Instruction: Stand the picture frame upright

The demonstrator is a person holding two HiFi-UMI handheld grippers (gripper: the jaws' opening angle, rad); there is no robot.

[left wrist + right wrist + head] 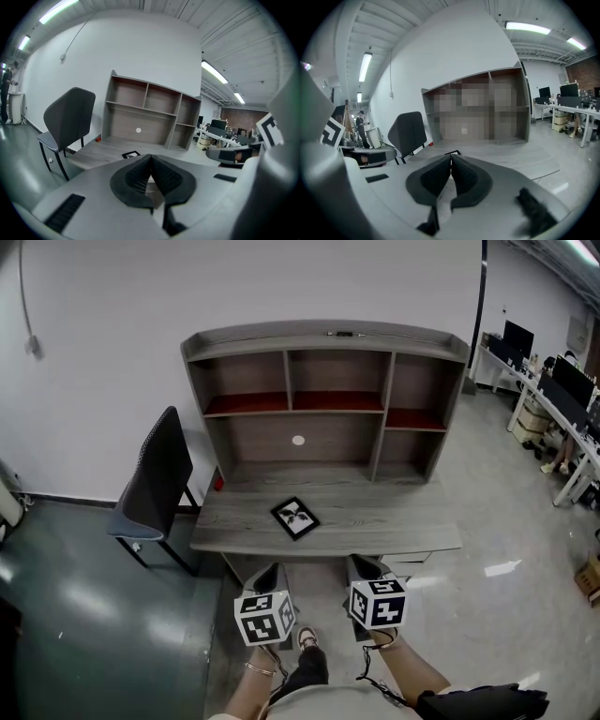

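Frame point(295, 517) flat on grey office desk point(398, 526)

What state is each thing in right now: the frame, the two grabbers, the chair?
picture frame: lying flat on the desk, picture side up, not yet stood.
left gripper: shut, holding nothing, held short of the desk.
right gripper: shut, holding nothing, held short of the desk.
chair: upright on its legs, at the desk's left end.
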